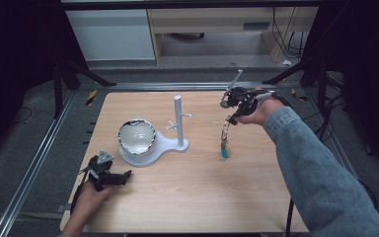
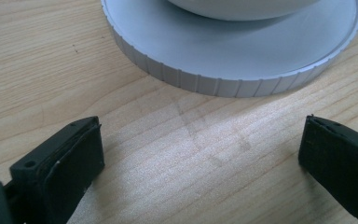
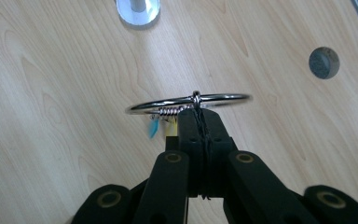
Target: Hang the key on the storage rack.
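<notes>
My right gripper (image 1: 233, 109) is held above the right half of the table, shut on a thin silver bangle (image 3: 186, 101). In the high view the bangle (image 1: 224, 132) hangs down from the jaws, with small blue and yellow charms (image 1: 224, 153) just above the wood. Coiled wire and the charms (image 3: 154, 126) dangle from the ring in the right gripper view. A white stand (image 1: 178, 118) with short pegs rises from a white base (image 1: 170, 145) at mid table. My left gripper (image 1: 122, 177) rests open on the table before the base (image 2: 233, 70), nothing between its fingers (image 2: 74, 158).
A shiny bowl (image 1: 136, 137) sits on the round end of the base. A small dark grey round disc (image 3: 324, 62) shows on the wood in the right gripper view. Bare tabletop (image 1: 192, 197) lies between the two grippers. Metal rails and black frame legs border the table.
</notes>
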Demonstrator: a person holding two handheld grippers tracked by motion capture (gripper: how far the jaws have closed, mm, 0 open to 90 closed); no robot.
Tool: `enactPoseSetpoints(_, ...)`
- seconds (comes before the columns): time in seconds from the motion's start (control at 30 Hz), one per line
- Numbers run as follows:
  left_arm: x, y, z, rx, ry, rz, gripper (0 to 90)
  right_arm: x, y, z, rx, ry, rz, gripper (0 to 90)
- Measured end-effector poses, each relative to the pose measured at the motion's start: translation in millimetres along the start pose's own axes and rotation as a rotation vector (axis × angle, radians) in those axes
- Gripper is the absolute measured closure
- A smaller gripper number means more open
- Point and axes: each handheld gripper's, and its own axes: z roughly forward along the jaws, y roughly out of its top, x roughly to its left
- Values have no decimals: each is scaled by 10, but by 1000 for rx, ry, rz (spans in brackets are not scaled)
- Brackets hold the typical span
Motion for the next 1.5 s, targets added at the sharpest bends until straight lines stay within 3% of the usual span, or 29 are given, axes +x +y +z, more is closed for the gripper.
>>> enactPoseSetpoints(0.87, 0, 0, -1, 1, 0, 0, 0, 61, 345, -296, -22, -36, -54, 890)
enactPoseSetpoints(1.5, 0, 0, 0, 1, 1, -1, 0, 200, 692, -567, -39, -65, -113, 890)
